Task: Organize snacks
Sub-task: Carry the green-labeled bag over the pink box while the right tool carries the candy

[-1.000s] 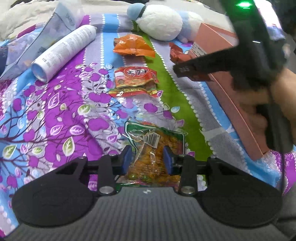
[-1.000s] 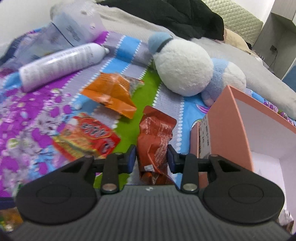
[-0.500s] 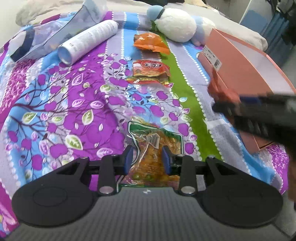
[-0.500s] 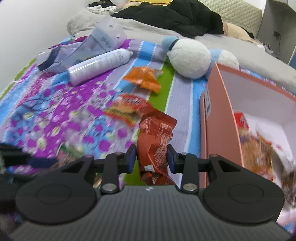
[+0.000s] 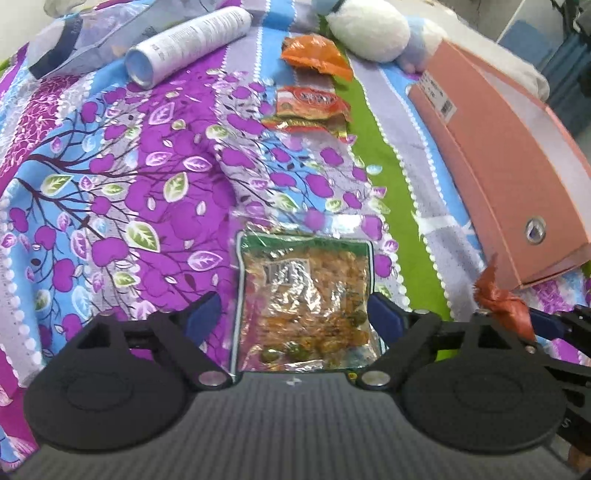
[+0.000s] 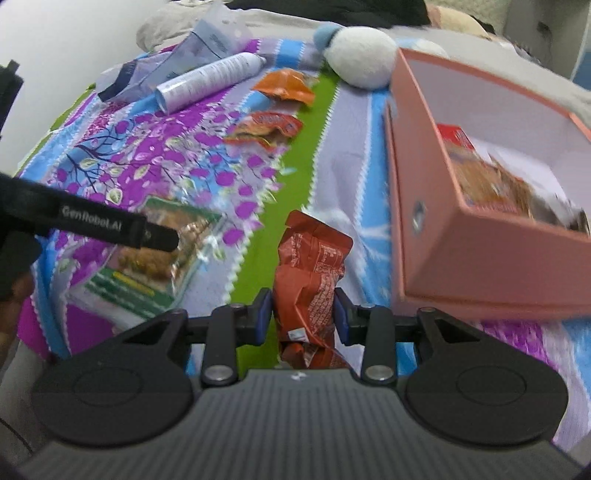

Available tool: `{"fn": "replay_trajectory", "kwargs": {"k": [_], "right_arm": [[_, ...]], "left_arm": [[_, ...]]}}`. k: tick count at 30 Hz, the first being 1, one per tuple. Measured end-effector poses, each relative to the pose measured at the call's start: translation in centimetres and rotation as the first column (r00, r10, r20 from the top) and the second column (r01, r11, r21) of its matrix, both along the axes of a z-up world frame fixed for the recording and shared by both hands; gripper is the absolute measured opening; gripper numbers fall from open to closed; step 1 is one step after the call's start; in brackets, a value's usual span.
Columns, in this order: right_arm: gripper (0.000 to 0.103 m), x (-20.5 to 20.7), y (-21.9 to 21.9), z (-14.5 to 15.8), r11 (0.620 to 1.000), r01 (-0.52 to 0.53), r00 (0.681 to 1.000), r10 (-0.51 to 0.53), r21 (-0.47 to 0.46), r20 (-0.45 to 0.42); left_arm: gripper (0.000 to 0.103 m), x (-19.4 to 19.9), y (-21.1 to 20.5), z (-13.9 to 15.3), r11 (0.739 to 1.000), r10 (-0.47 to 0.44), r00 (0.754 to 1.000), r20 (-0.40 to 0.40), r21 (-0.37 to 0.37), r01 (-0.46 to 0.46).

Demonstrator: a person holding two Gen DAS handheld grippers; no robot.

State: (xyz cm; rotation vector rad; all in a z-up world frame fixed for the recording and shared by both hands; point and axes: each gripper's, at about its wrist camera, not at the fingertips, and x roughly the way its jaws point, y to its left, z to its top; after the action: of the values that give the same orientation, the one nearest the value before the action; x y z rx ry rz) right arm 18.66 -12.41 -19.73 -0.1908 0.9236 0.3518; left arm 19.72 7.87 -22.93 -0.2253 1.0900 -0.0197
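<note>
Our right gripper (image 6: 303, 319) holds a crumpled red packet (image 6: 312, 273), its fingers (image 6: 263, 314) closed on the packet's lower half, just beside the near corner of the pink box (image 6: 480, 266) and not yet over its rim. In the box a few snacks already lie against the white lining. Our left gripper (image 5: 295, 317) sits low over the bed with its fingers (image 5: 203, 314) spread wide either side of a clear packet (image 5: 304, 295) of golden snacks, which lies flat on the bedspread (image 5: 129, 177); the fingers hold nothing. Farther up the bed wait a red-labelled packet (image 5: 308, 109) and an orange one (image 5: 316, 55), then a white tube (image 5: 188, 44), a grey pouch (image 5: 74, 44) and a plush toy (image 5: 365, 29), none of them snacks. The step in hand, we judge, is dropping the red packet into the box: we should lift it clear of the wall, carry it over the open part of the floor, and only then let the fingers part, so it neither catches on the rim nor lands on what is already inside. The clear packet looks slippery and flat; closing low on its edges would serve best.
</note>
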Motion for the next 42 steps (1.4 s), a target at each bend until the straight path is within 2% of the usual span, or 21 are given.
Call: {"fn": "replay_trajectory", "kwargs": {"k": [6,9,16,19,28,35,42], "right_arm": [[0.038,-0.5,-1.5,-0.6,0.999,0.033,0.999,-0.033,0.013,-0.013],[0.038,-0.3,-1.9,-0.7,0.999,0.038,0.999,-0.038,0.013,-0.014],[0.038,-0.2,-2.4,-1.0,0.998,0.051,0.999,-0.051,0.032,-0.020],[0.038,-0.4,-2.5,-0.8,0.998,0.053,0.999,-0.052,0.039,-0.013],[0.038,-1.7,-3.0,1.1,0.996,0.067,0.997,-0.069,0.063,0.033],[0.038,-3.3,-3.4,3.6,0.992,0.083,0.992,-0.092,0.098,0.088],[0.038,-4.8,-4.5,6.8,0.984,0.107,0.979,-0.129,0.139,0.159]], "left_arm": [[0.091,0.6,-2.0,-1.1,0.994,-0.022,1.000,-0.013,0.107,0.023],[0.091,0.8,-2.7,-1.4,0.990,-0.019,1.000,-0.014,0.138,0.021],[0.072,0.5,-4.0,-0.8,0.986,-0.035,0.999,-0.003,0.161,0.036],[0.068,0.0,-4.4,-0.2,0.986,-0.029,1.000,0.003,0.167,0.028],[0.066,-2.2,-3.9,2.4,0.991,0.001,0.999,0.043,0.131,-0.007],[0.066,-3.7,-4.1,6.5,0.998,-0.001,0.994,0.111,0.059,-0.006],[0.066,-4.8,-5.7,11.4,0.999,-0.037,0.979,0.201,0.028,0.032]]}}
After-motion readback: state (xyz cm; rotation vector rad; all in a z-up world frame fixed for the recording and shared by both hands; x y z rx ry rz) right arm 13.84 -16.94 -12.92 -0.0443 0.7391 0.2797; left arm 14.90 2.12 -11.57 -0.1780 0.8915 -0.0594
